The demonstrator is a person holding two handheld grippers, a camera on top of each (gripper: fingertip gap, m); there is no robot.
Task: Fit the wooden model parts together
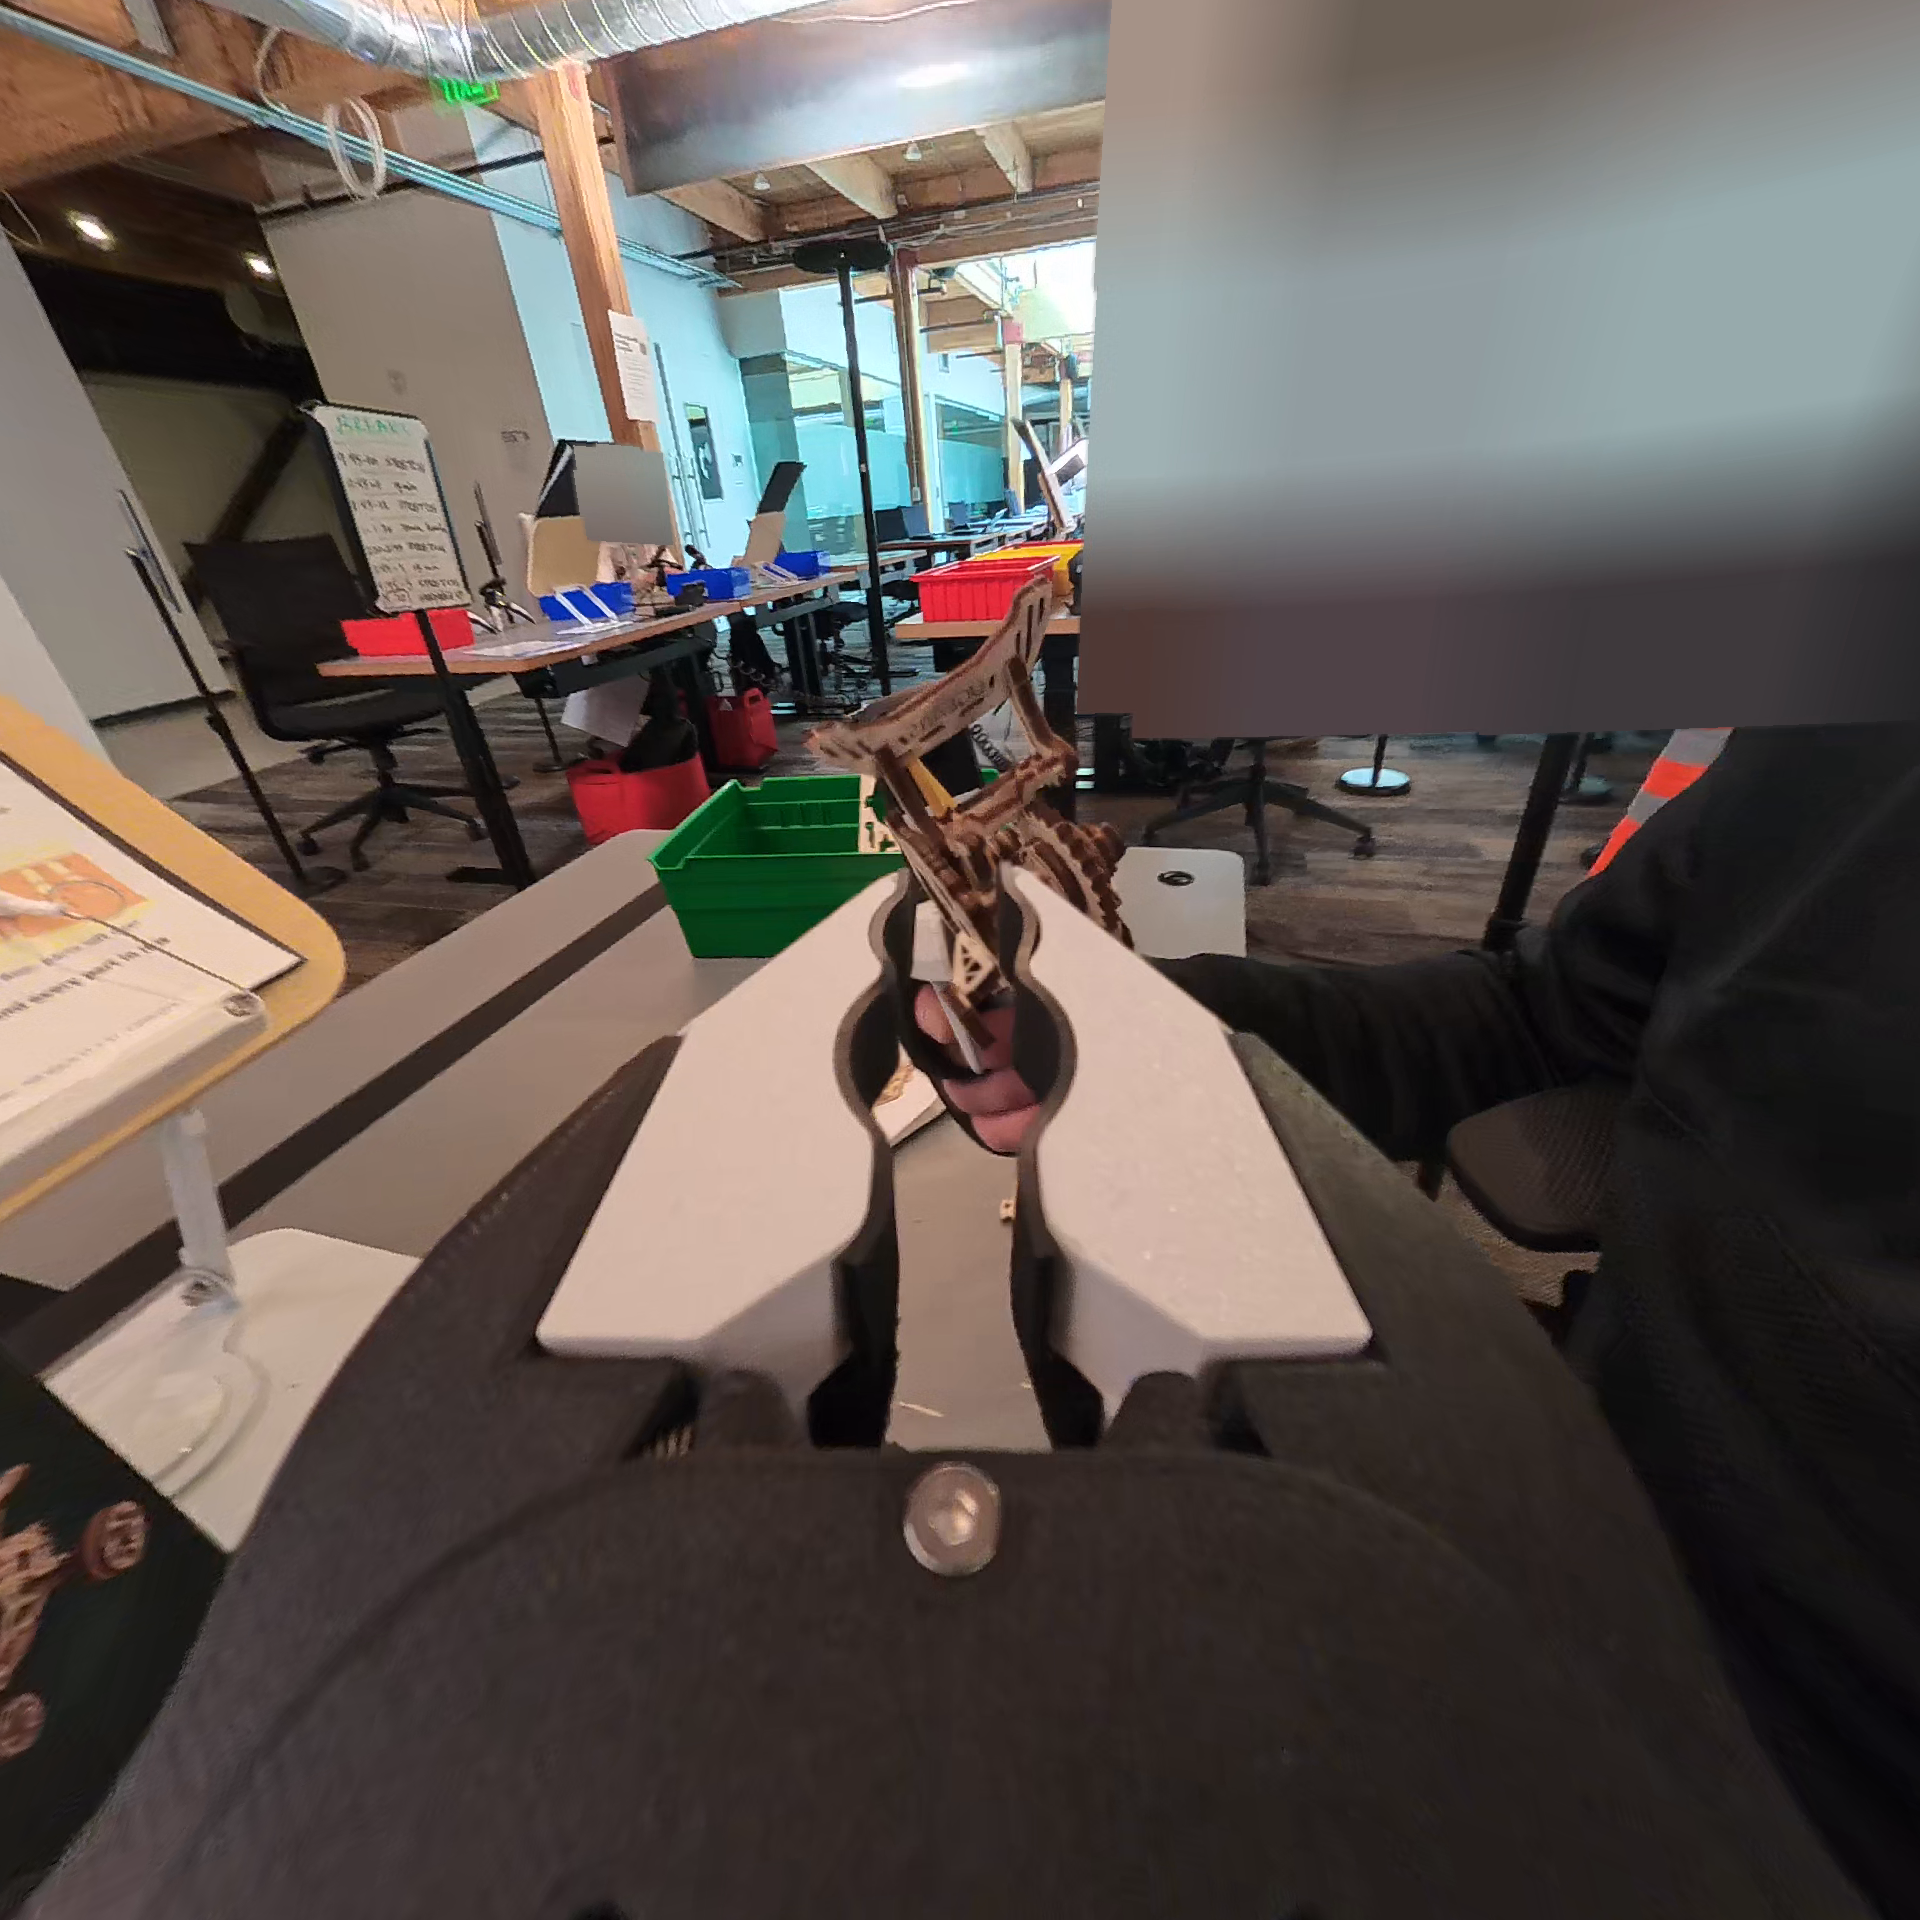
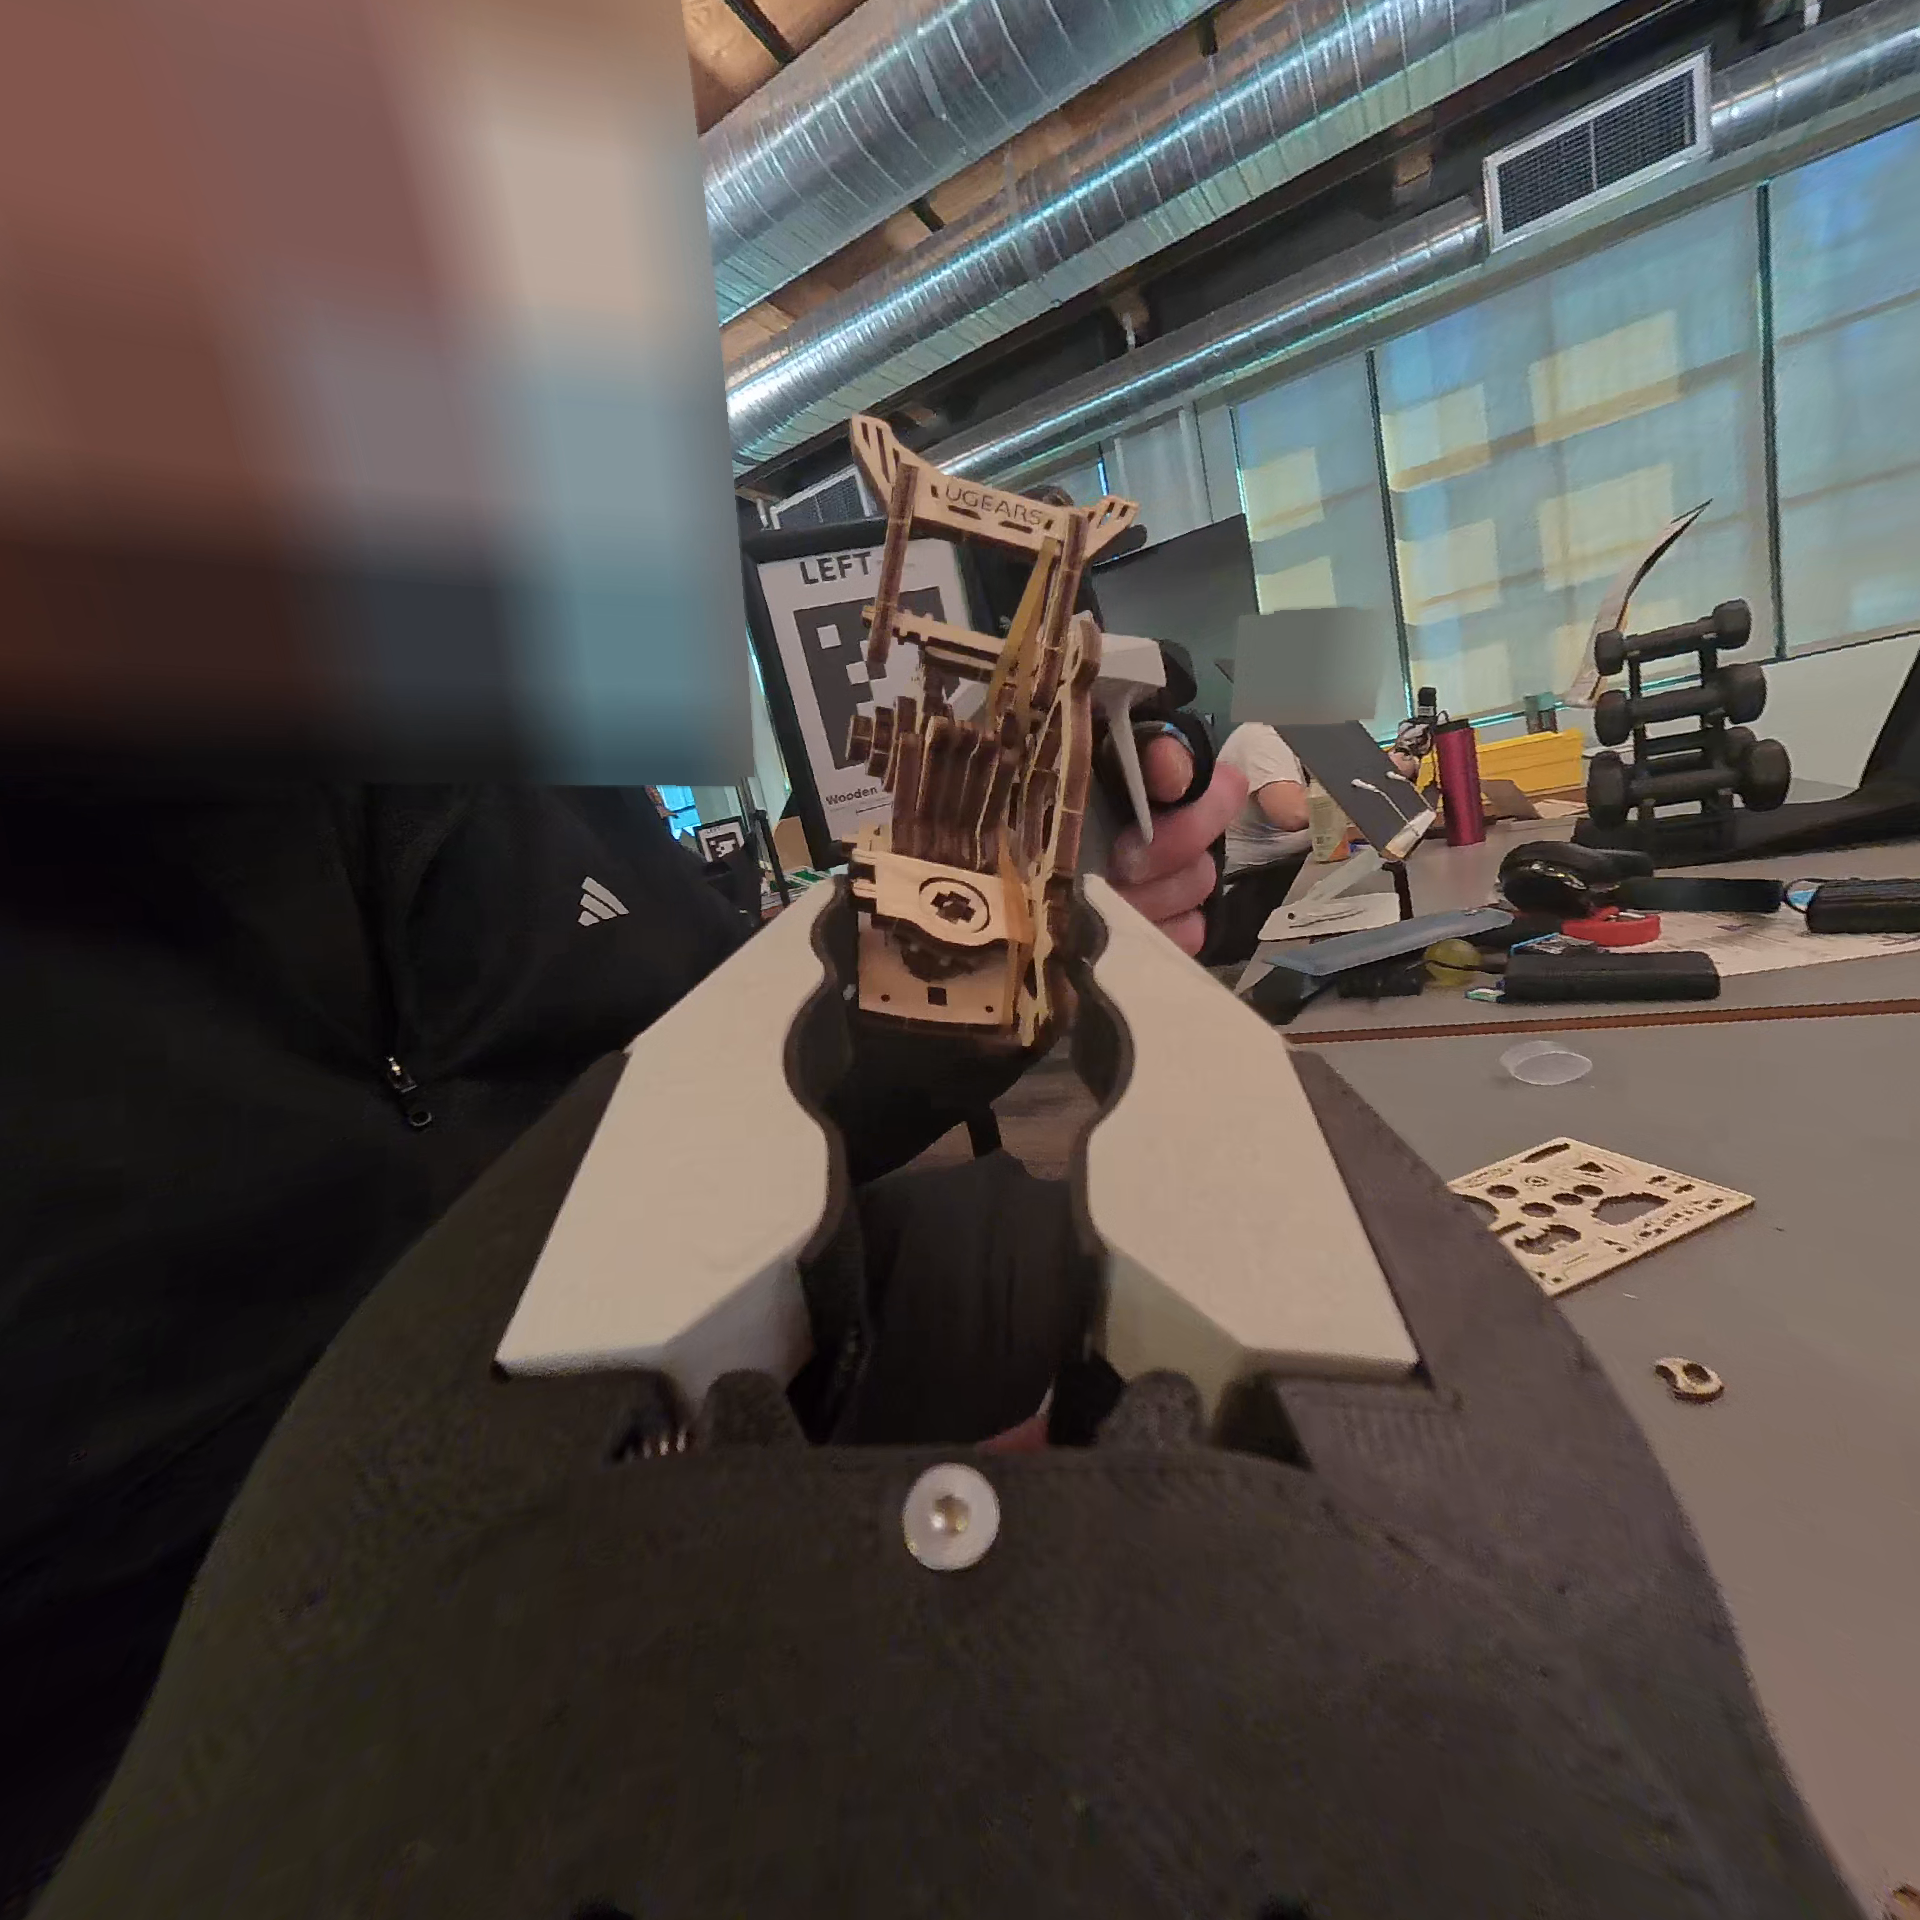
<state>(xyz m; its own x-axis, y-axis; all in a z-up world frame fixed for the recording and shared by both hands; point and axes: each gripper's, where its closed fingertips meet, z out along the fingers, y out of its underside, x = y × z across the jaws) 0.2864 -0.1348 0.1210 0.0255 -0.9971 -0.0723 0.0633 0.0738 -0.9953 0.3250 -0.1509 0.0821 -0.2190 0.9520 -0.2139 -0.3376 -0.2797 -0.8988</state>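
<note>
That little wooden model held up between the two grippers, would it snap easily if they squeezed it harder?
Probably yes. The wooden model is built of thin cut-out sheets with slim struts and small gear teeth, so it looks fragile. It likely weighs little, being mostly gaps. Both the left gripper and right gripper pinch only its lower end, so it may twist.

Both grippers are raised and tilted upward. The left gripper has its fingers closed to a narrow gap; the right gripper likewise, fingers pinched inward at the tips. A black sleeve reaches across.
</note>
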